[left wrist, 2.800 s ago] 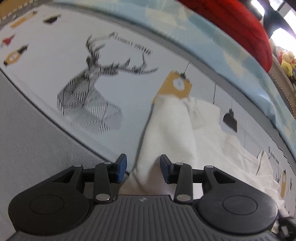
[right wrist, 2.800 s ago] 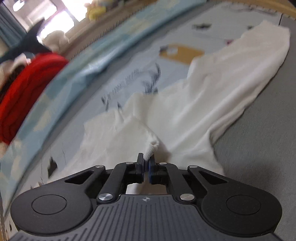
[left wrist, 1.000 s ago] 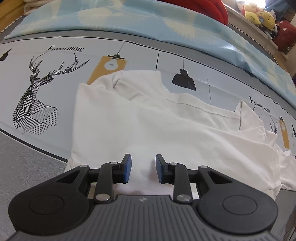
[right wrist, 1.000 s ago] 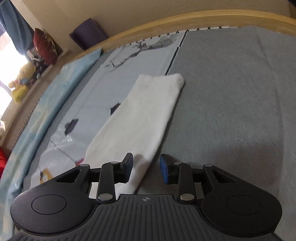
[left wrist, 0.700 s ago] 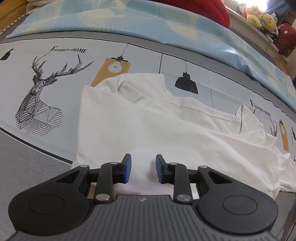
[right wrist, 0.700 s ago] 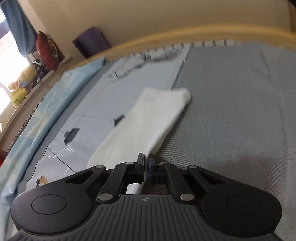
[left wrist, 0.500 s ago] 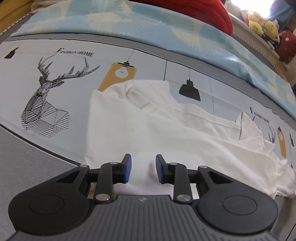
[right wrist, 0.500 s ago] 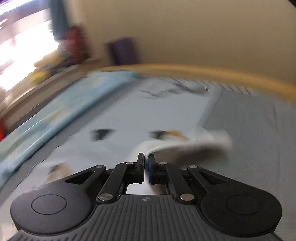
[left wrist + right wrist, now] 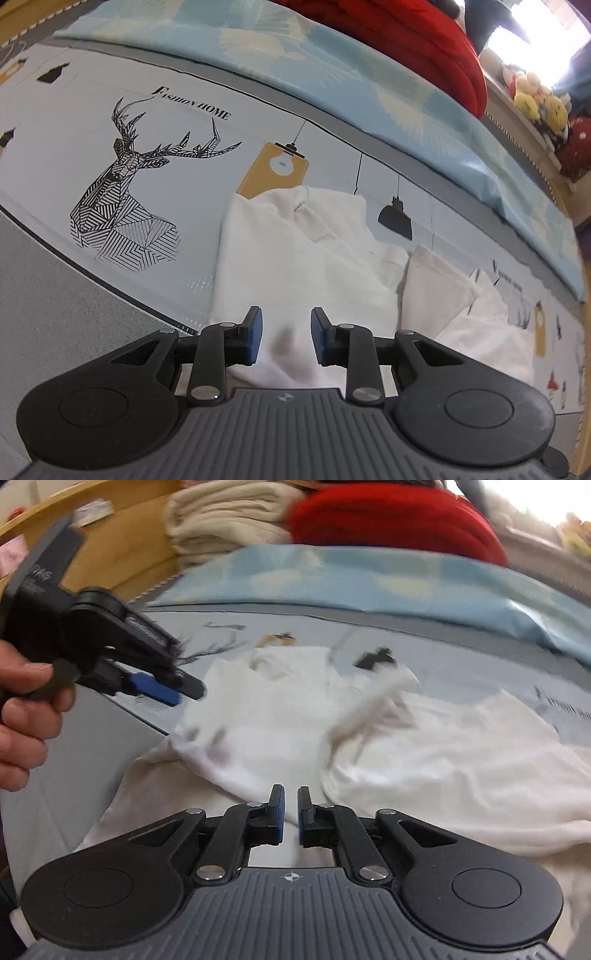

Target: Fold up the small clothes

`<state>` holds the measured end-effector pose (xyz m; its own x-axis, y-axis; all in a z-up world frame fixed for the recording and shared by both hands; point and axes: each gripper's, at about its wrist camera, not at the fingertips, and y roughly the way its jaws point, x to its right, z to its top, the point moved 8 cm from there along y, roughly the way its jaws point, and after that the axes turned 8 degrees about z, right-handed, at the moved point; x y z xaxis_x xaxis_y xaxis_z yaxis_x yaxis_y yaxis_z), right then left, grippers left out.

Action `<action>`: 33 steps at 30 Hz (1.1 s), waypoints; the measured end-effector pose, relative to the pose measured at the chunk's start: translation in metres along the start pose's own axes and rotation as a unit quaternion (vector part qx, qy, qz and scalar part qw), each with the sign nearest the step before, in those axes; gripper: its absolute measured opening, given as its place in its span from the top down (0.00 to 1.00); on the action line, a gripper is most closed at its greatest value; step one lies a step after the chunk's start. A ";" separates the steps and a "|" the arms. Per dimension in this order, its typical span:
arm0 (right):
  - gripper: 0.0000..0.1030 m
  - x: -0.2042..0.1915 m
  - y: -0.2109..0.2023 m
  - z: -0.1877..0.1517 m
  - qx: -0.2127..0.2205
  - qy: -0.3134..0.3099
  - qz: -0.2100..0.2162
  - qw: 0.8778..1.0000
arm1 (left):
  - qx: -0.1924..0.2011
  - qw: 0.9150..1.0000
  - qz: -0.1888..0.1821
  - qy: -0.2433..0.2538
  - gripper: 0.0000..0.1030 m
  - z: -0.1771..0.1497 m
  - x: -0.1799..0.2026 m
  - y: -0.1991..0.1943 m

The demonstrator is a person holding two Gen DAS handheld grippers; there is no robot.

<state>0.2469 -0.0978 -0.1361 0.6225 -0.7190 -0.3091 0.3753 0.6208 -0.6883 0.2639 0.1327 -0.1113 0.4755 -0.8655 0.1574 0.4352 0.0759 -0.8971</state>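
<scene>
A white garment [image 9: 295, 251] lies spread on the printed bed sheet, with a sleeve [image 9: 432, 288] folded in over its right part. My left gripper [image 9: 286, 339] hovers open above the garment's near hem, with nothing between its pads. In the right wrist view the garment [image 9: 266, 716] fills the middle and the blurred sleeve [image 9: 373, 709] drops onto it. My right gripper [image 9: 291, 812] hangs over the near edge, its jaws opening with a narrow gap and no cloth pinched. The left gripper [image 9: 181, 694] shows at the left, held by a hand [image 9: 26, 716].
The sheet carries a deer print [image 9: 125, 192] left of the garment. Behind lie a light blue blanket [image 9: 332, 74], a red cushion [image 9: 406, 44] and plush toys [image 9: 535, 99]. Stacked beige towels [image 9: 221, 517] rest against the wooden bed frame [image 9: 110, 535].
My right gripper shut on the sleeve's end, swung it across over the garment and parted its jaws. The sleeve now lies folded inward. My left gripper drew back a little and stayed open.
</scene>
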 end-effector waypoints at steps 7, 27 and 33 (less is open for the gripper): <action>0.71 0.035 -0.068 0.030 0.054 0.114 -0.105 0.986 | -0.010 1.000 -0.013 0.006 0.69 -0.009 0.017 0.006; 0.63 0.192 -0.085 -0.052 0.139 0.499 -0.198 0.832 | 0.101 0.962 -0.045 0.251 0.63 -0.064 0.159 0.019; 0.63 0.211 -0.088 -0.062 0.149 0.546 -0.192 0.802 | 0.096 0.957 -0.010 0.273 0.69 -0.071 0.161 0.048</action>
<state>0.3024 -0.3230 -0.1817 -0.4894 -0.6186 -0.6146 0.6436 0.2194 -0.7332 0.3068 -0.0379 -0.1584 0.0186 -0.9935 -0.1125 0.5974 0.1013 -0.7955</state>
